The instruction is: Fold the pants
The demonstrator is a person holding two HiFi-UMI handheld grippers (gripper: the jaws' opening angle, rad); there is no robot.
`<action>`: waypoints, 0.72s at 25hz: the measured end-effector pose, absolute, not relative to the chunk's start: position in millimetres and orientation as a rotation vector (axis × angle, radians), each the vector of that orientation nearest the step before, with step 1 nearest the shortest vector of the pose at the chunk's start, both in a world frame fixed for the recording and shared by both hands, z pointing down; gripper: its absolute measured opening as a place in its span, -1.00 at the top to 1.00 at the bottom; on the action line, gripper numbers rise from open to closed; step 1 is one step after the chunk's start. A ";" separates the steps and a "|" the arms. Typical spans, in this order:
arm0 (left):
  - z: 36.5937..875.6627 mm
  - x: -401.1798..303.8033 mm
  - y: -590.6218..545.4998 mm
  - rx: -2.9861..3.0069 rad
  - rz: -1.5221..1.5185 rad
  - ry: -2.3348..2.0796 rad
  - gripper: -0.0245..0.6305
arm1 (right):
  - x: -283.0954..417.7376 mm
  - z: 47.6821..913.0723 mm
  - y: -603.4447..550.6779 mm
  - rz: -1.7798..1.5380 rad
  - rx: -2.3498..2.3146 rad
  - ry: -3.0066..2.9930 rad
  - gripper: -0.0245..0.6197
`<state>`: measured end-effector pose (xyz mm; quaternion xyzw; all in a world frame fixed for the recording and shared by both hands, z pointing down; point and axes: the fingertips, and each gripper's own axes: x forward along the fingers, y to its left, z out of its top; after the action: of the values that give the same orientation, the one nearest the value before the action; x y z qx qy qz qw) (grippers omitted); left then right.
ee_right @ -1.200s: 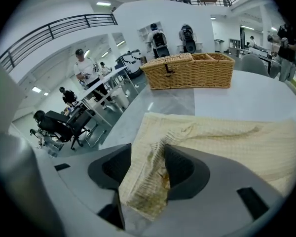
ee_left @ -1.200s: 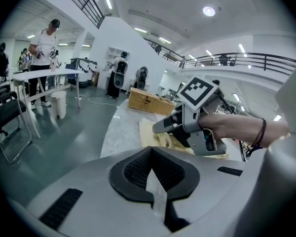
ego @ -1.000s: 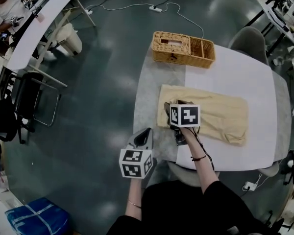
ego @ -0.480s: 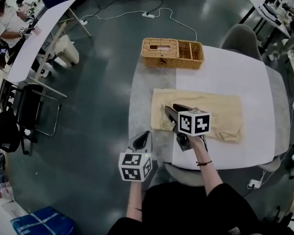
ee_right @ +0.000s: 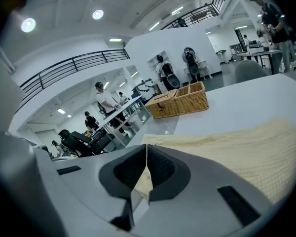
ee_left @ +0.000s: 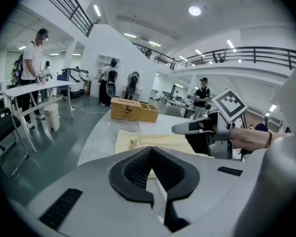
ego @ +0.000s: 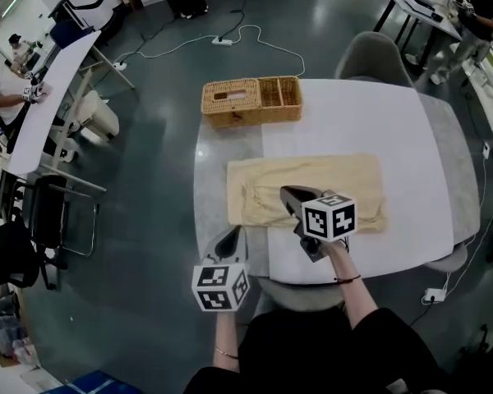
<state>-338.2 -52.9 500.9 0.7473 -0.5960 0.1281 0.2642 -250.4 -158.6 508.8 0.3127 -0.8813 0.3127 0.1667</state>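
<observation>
Surface [ego: 394,121] white and grey, open workshop floor around, wicker basket [ego: 251,101] at far edge. Pants [ego: 312,179] lie flat, lengthwise across middle of surface.

Risk: right tool [ego: 294,195] jaws just closed, tips meeting, no cloth seen between them. If grab intended, edge likely missed and lift brings nothing. Left tool [ego: 230,240] closed, empty, off near-left corner, apart from pants. One-sided pull could drag cloth and skew fold.

Pose: both tools point forward, tilted somewhat down. Right forearm reaches over near edge.
</observation>
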 end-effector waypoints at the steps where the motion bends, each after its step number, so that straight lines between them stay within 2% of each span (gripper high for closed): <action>1: 497.6 -332.9 -54.6 2.026 0.343 -1.612 0.90 | -241.9 505.9 -158.1 0.894 0.894 -2.515 0.87; 18: 476.5 -229.6 -93.7 2.137 0.349 -1.547 0.90 | -69.0 498.4 -173.6 0.940 1.098 -2.463 0.88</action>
<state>-229.6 -93.7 476.5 0.7800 -0.5646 0.1273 0.2379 -69.0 -173.6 498.4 0.3805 -0.8536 0.3259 0.1426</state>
